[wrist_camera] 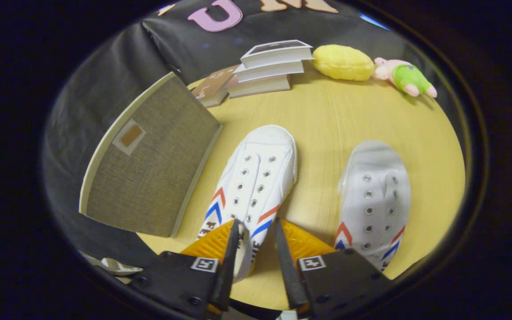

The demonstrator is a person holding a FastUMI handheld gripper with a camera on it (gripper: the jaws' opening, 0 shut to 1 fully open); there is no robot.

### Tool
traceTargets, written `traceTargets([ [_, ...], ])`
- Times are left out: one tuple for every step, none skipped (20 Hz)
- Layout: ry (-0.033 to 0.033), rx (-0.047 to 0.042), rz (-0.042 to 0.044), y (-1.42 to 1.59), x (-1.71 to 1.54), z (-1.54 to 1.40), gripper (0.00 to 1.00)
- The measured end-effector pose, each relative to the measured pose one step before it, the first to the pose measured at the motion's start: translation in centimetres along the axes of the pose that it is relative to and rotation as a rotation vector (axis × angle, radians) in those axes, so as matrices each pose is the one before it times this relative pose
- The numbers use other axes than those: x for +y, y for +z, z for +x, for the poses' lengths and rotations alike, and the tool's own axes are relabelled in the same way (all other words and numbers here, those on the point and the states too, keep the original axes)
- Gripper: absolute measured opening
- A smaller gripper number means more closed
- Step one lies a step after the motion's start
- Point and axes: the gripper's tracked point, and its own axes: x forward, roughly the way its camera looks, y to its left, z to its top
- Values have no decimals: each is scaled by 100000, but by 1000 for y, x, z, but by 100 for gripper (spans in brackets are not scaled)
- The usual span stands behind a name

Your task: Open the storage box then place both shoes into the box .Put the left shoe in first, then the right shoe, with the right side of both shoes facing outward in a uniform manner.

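Note:
Two white canvas shoes with red and blue chevrons lie on the round wooden table (322, 111), toes pointing away from me. The nearer shoe (260, 178) sits beside the storage box (149, 169), a grey woven box with a cream edge and a small label holder. My gripper (257, 222) is open, and its fingers straddle the heel-end side wall of that shoe. One finger touches the shoe, while a small gap shows at the other. The second shoe (376, 191) lies apart, to the right of the fingers. I cannot tell whether the box is open.
At the far edge of the table stands a stack of books (269, 66), with another book (214, 86) lying beside it. Next to them are a yellow plush (342, 62) and a pink plush pig in green (405, 78). Black cloth hangs behind the table.

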Motion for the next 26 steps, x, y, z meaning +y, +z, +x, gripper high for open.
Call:
traceTargets([
  [-2041,-266,990,-17,-587,150,36],
  [814,635,3250,-125,-85,-133,26],
  [1018,-377,4247,-36,362,65,17],
  [-764,889,3192,-220,-375,49,13],
  [325,-737,4541,381,253,-213,9],
  [580,395,3997,-272,-28,7,5],
  [482,61,2812,120,69,-3,5],
  [902,-11,2299,-111,219,-191,5],
  [872,-449,2329,110,192,-261,4],
  [1002,-267,2458,42,214,-385,4],
  [524,-896,2260,221,143,-336,4],
  [569,-873,1733,205,255,-289,4],
  [697,-845,1660,240,340,-366,4],
  [815,-848,1420,205,357,-289,4],
  [987,-723,1609,192,253,-316,4],
  [1102,-1007,1678,225,392,-444,4],
  [1169,-1523,1908,335,461,-379,4],
  [1299,-701,1474,247,595,-409,4],
  [1071,-1599,1520,498,582,-511,4],
  [1168,-1296,644,384,748,-607,4],
  [1335,-1527,182,514,902,-642,4],
  [1395,-1740,-292,586,1027,-581,4],
  [1705,-1583,-312,600,1201,-551,4],
  [1871,-1389,-539,510,1268,-587,4],
  [1880,-1338,-246,496,1338,-356,4],
  [1742,-770,-240,281,1327,-337,4],
])
